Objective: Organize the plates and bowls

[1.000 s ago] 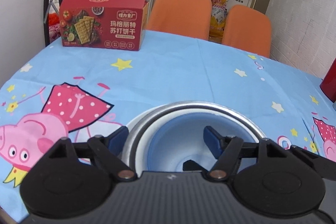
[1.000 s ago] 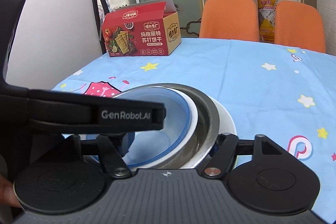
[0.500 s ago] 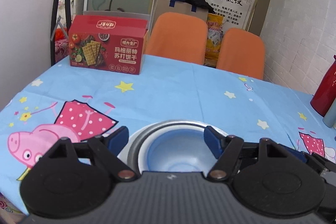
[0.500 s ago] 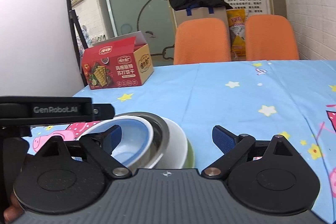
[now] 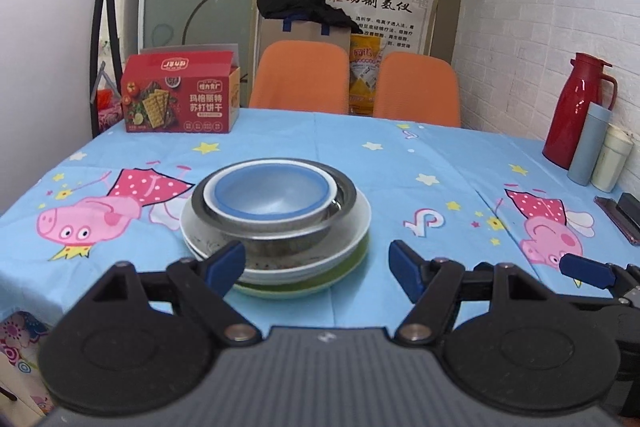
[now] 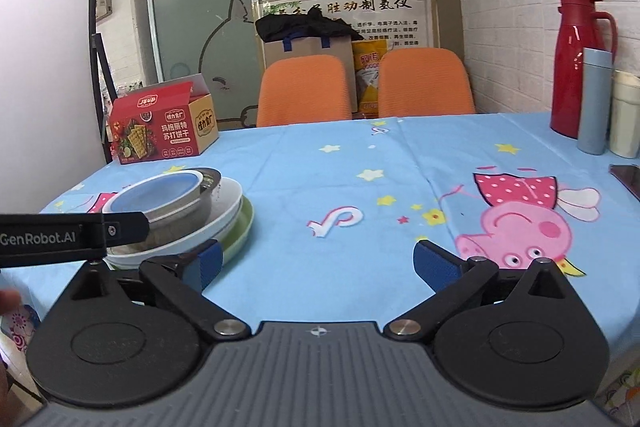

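Observation:
A stack stands on the blue cartoon tablecloth: a blue-rimmed white bowl sits in a steel bowl, on a white plate, on a green plate. My left gripper is open and empty, close in front of the stack. My right gripper is open and empty, to the right of the stack. The left gripper's body hides part of the stack in the right wrist view.
A red cracker box stands at the back left. Two orange chairs are behind the table. A red thermos, a blue flask and a cream cup stand at the right. A phone lies near the right edge.
Both grippers have pulled back and up from the stack. The right gripper has opened and moved off to the right.

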Demonstrator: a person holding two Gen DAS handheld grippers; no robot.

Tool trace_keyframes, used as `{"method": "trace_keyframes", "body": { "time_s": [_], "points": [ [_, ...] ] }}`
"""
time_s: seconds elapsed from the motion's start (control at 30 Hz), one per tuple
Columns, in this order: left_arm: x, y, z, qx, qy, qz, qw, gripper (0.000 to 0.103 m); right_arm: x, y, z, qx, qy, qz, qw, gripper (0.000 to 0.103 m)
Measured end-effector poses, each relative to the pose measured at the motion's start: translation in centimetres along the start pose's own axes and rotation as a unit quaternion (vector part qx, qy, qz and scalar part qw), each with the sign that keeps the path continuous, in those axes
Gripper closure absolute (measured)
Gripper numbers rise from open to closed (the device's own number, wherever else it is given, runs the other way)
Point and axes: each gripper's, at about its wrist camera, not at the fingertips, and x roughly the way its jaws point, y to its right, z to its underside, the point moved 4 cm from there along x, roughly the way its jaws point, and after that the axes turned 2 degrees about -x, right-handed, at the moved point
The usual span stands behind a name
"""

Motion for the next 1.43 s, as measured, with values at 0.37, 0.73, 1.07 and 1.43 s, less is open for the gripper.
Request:
{"method": "trace_keyframes", "body": {
  "time_s": [0.37,0.73,1.07,1.43],
  "points": [
    [-2.4,1.3,3.7,0.021,-0.021,0.016,0.9994,0.032,-3.1,1.7,2.4,0.040,0.009,0.002,0.999,0.000],
    [-1.2,0.8,4.6,0.018,-0.037,-0.003,0.9991,0.032,-2.8,1.3,3.0,0.034,0.001,-0.010,0.999,0.000],
    [-0.4,0.4,5.0,0.020,-0.045,-0.007,0.9988,0.032,-2.5,1.3,3.3,0.032,-0.006,-0.019,0.999,0.000],
    [-0.5,0.2,4.8,0.021,-0.032,-0.031,0.9988,0.032,-2.4,1.3,3.5,0.033,-0.011,-0.021,0.999,0.000]
  ]
}}
